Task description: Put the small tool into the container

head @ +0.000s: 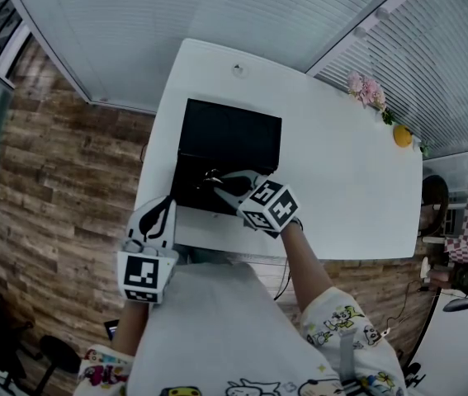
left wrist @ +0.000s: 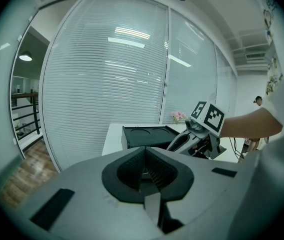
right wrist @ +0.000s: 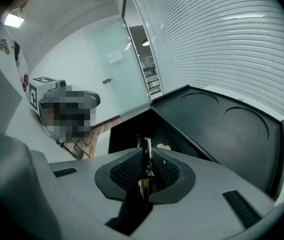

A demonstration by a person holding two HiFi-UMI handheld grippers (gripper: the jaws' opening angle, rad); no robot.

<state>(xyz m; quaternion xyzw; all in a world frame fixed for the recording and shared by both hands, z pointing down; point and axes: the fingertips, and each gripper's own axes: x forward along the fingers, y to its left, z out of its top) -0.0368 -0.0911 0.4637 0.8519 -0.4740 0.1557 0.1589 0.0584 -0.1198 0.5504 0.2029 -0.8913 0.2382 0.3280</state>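
White blinds (head: 217, 7) run along the glass walls, and the floor (head: 60, 180) is brown wood. A white table (head: 341, 188) stands in the corner.

On the table sits the container (head: 234, 139), a black box. It is open, and its lid stands up at the back. The box is close to the table's left edge.

The right gripper (head: 217, 180) reaches down over the open box. Its claw is almost shut and pinches the small tool (right wrist: 145, 149), a thin shiny metal thing. The tool sticks out past the pads and hangs over the dark inside of the box, near the front. It is not lying in the box yet.

The left gripper (head: 161, 207) waits at the near edge of the table, close to the box's front left corner. Its claw is closed, with nothing in it. It is off to the side of the right gripper and does not block it.

Far off, in the back right corner of the table, are some pink flowers (head: 366, 89) and a small yellow ball-shaped thing (head: 402, 135). They are well away from the box.

To the right of the box the white top is wide. On the left there is only a thin strip before the edge.
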